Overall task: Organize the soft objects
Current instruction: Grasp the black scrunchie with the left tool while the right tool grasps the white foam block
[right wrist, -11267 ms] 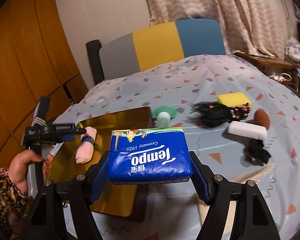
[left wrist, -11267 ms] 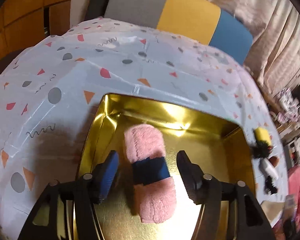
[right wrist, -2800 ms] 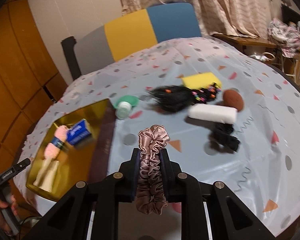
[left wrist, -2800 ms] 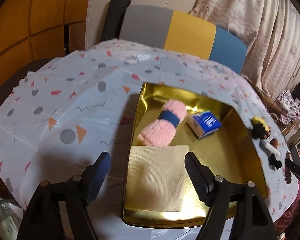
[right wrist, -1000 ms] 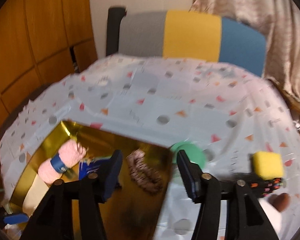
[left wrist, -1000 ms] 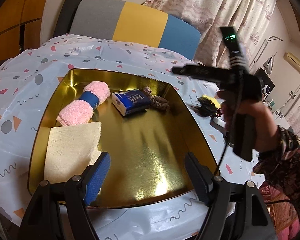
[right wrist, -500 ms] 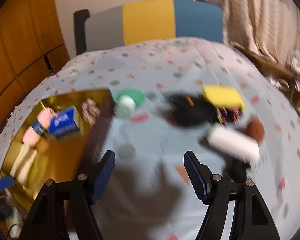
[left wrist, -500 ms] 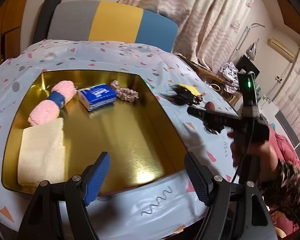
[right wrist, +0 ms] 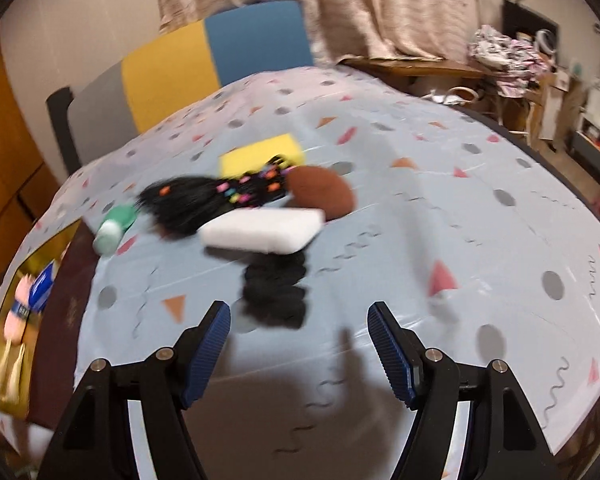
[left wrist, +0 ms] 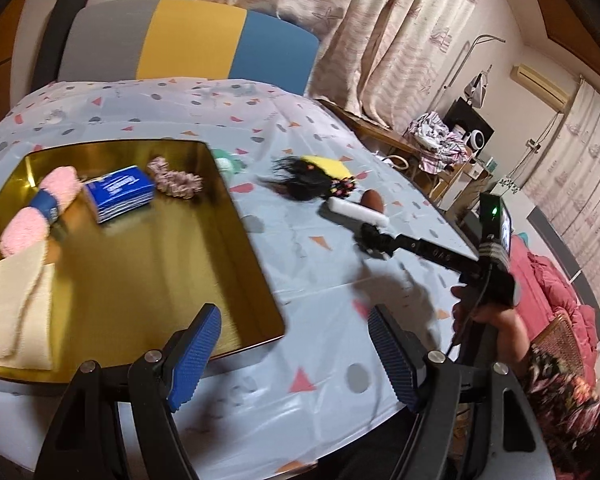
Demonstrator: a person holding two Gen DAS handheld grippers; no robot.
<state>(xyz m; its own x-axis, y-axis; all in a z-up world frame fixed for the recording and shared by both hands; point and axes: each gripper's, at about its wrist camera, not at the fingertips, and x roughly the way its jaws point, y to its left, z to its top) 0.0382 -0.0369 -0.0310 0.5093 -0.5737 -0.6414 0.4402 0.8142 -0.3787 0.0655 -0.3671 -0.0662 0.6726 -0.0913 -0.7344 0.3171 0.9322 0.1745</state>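
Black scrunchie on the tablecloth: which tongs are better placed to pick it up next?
Right. The right tongs are open and empty, pointing at the black scrunchie just ahead. The left tongs hang by the gold tray's corner, farther off.

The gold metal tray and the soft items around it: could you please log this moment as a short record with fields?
tray: gold metal tray on the patterned tablecloth
in tray: pink fluffy roll with blue band; blue tissue pack; dusty-pink satin scrunchie; cream folded cloth
still on cloth: white foam block; black scrunchie; brown sponge puff; yellow sponge; black wig with coloured beads; mint green item
left gripper: open, empty
right gripper: open, empty, black scrunchie just ahead
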